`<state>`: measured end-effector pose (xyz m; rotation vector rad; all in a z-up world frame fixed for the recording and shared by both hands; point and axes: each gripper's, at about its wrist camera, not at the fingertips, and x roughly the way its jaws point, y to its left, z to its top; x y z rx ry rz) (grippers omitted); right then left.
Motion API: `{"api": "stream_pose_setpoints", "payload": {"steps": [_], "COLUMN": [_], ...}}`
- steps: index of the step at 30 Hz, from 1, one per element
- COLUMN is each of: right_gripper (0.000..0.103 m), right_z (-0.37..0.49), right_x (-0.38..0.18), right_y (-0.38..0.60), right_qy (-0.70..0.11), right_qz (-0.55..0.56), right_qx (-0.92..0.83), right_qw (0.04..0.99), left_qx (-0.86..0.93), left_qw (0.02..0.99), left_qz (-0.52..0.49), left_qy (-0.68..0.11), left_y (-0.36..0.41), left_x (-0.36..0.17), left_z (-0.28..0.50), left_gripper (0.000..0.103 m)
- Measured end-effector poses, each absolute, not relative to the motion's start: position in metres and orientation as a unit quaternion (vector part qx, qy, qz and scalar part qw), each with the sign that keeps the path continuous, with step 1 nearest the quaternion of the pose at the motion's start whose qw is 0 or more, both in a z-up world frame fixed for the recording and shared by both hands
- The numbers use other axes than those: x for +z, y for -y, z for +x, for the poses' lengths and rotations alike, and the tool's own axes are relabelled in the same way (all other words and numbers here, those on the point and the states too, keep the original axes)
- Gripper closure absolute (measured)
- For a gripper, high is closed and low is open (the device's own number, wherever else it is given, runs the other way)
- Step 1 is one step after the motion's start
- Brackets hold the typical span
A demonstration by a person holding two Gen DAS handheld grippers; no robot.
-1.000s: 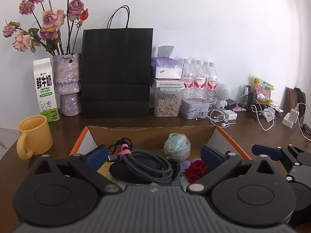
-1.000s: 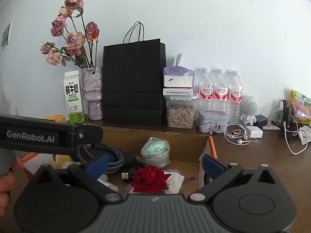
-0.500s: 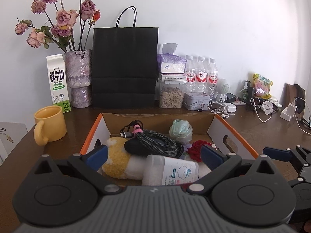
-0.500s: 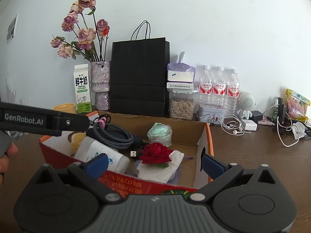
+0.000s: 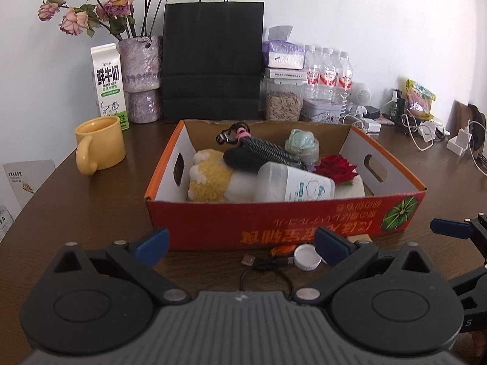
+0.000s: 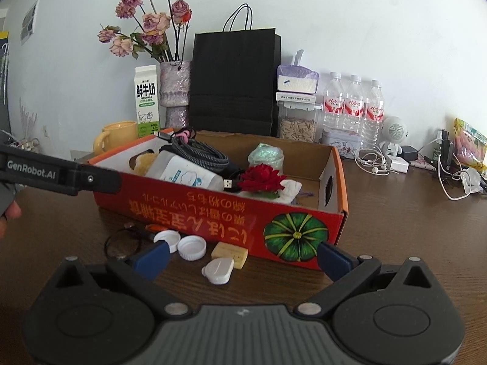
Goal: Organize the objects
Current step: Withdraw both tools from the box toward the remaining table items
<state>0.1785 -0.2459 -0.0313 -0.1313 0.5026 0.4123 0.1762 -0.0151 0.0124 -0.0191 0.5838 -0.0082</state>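
A red cardboard box (image 5: 274, 216) (image 6: 231, 216) sits mid-table holding a plush toy (image 5: 210, 179), a white bottle (image 5: 292, 184) (image 6: 185, 173), a braided cable (image 5: 261, 150) (image 6: 197, 152), a red rose (image 5: 334, 167) (image 6: 261, 178) and a pale green object (image 5: 301, 146). In front of the box lie white caps (image 6: 191, 246) (image 5: 306, 257), a thin black cable (image 5: 264, 266), a yellow block (image 6: 229, 252) and a white lid piece (image 6: 217, 269). My left gripper (image 5: 242, 245) and my right gripper (image 6: 242, 257) both stand open and empty, low before the box.
A yellow mug (image 5: 100, 144), milk carton (image 5: 108, 83), vase of dried roses (image 5: 141, 76), black paper bag (image 5: 213, 60), seed jar (image 5: 284, 103), water bottles (image 5: 328, 76) and tangled chargers (image 5: 426, 130) line the back. A hand (image 6: 7, 213) holds the left gripper.
Both grippers have pulled back from over the box toward the table's near side, so the box's red front and the small items before it now show. Both stayed open.
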Motion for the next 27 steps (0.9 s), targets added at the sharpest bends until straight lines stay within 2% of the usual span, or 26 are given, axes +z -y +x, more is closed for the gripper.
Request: {"api": "stream_pose_setpoints", "payload": {"steps": [2, 5, 7, 16, 19, 27], "right_gripper": [0.0, 0.01, 0.022, 0.056, 0.077, 0.08], "right_z": [0.18, 0.184, 0.188, 0.206, 0.204, 0.201], "right_x": [-0.037, -0.044, -0.047, -0.051, -0.053, -0.049], "right_y": [0.243, 0.238, 0.235, 0.218, 0.218, 0.222], "right_qy": [-0.262, -0.281, -0.29, -0.305, -0.3, -0.284], "right_qz": [-0.071, -0.077, -0.077, -0.083, -0.084, -0.071], "right_qx": [0.207, 0.213, 0.215, 0.222, 0.224, 0.23], "right_qw": [0.94, 0.933, 0.93, 0.922, 0.923, 0.928], "left_qx": [-0.002, 0.004, 0.009, 0.008, 0.006, 0.006], "left_qw": [0.954, 0.949, 0.946, 0.943, 0.943, 0.94], "left_qz": [-0.009, -0.012, -0.015, -0.019, -0.019, -0.016], "left_qy": [-0.299, -0.316, -0.323, -0.331, -0.334, -0.34], "left_y": [0.012, 0.007, 0.004, 0.004, 0.005, 0.009], "left_x": [0.005, -0.006, -0.011, -0.016, -0.018, -0.022], "left_z": [0.174, 0.171, 0.17, 0.169, 0.17, 0.175], "left_gripper": [0.0, 0.0, 0.0, 0.0, 0.0, 0.0]}}
